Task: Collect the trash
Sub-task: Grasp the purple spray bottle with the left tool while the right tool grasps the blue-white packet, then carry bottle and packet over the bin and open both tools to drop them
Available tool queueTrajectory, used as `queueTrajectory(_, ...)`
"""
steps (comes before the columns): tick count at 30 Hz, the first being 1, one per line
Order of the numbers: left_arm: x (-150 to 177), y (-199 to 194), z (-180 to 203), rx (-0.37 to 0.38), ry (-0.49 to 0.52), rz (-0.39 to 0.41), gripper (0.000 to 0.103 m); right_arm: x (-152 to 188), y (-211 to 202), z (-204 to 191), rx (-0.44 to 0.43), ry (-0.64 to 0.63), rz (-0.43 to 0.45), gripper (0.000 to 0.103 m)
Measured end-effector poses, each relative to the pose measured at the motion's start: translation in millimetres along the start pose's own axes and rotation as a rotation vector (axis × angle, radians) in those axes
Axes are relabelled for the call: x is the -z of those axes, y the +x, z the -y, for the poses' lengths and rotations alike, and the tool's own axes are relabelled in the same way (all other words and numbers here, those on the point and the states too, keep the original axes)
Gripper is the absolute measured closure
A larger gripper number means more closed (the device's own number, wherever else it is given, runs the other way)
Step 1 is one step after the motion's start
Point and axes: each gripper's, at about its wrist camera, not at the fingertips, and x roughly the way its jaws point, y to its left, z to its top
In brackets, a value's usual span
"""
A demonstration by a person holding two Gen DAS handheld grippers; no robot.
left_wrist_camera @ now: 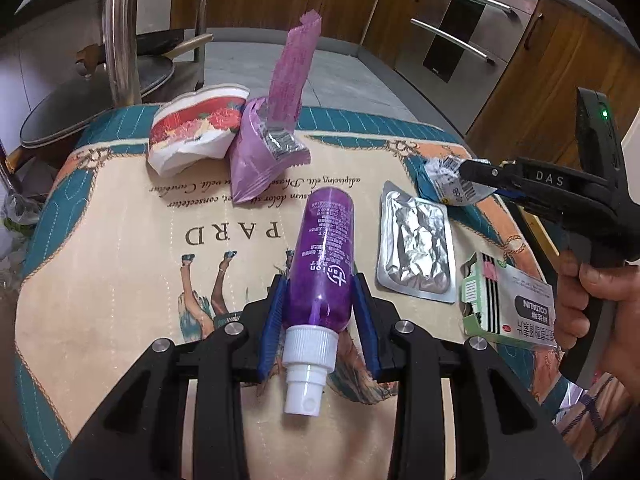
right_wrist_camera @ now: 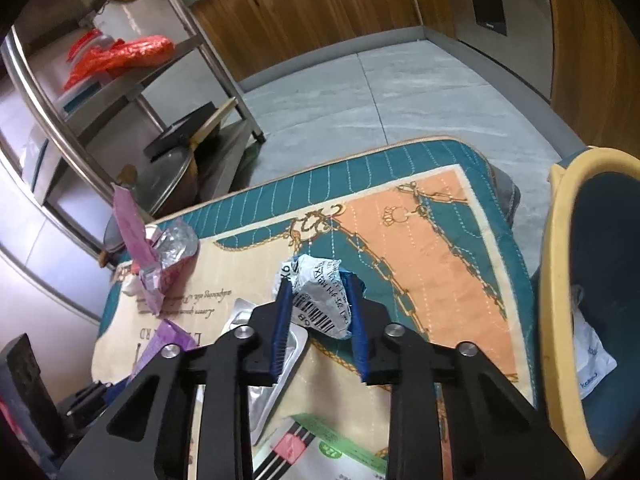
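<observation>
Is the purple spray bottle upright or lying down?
Lying down: the purple spray bottle rests on its side on the mat, white nozzle toward the camera, between the left gripper's fingers.

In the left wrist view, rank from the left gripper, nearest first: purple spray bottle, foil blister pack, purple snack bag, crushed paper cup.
1. Purple spray bottle, between the left gripper fingers.
2. Foil blister pack, just right.
3. Purple snack bag, ahead.
4. Crushed paper cup, farthest, ahead-left.

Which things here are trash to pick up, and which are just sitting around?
Trash to collect: purple spray bottle, crumpled wrapper, foil blister pack, purple snack bag, crushed paper cup, medicine box, all headed for the bin.

Just there: patterned cloth, metal shelf.
</observation>
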Motion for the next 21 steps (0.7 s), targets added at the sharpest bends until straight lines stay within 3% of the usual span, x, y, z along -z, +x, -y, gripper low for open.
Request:
queueTrajectory(10,6.0,-23.8,1.9,-0.006,-0.003,0.036,0.07,-0.3,-55.8,3.3,-0.051,0.032,0.095,0.082)
queueTrajectory(21,20.3,-51.2,4.9,-0.032,0.007,0.061,0.071,23.0,-120.0,7.3,-0.088,0.031,0.157,0.086)
